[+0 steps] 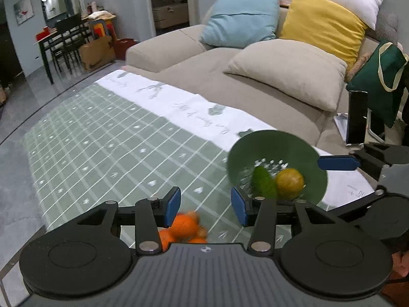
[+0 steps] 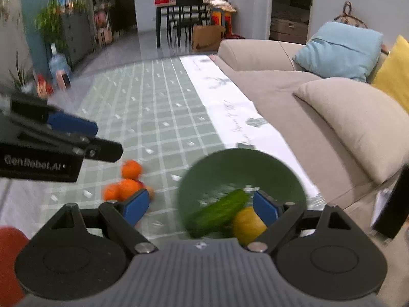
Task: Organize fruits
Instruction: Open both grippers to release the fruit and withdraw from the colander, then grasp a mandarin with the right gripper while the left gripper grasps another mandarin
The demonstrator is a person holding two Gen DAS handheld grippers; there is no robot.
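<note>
A green bowl stands on the green checked tablecloth and holds a green cucumber and a yellow lemon. The bowl, cucumber and lemon also show in the left wrist view. A pile of oranges lies left of the bowl; in the left wrist view the oranges lie just below my open, empty left gripper. My right gripper is open and empty, low over the bowl's near rim. The left gripper shows at the left of the right wrist view.
A beige sofa with blue, yellow and beige cushions runs along the table's far side. A phone on a stand and a green bag are at the right. A dark dining table with chairs stands far back.
</note>
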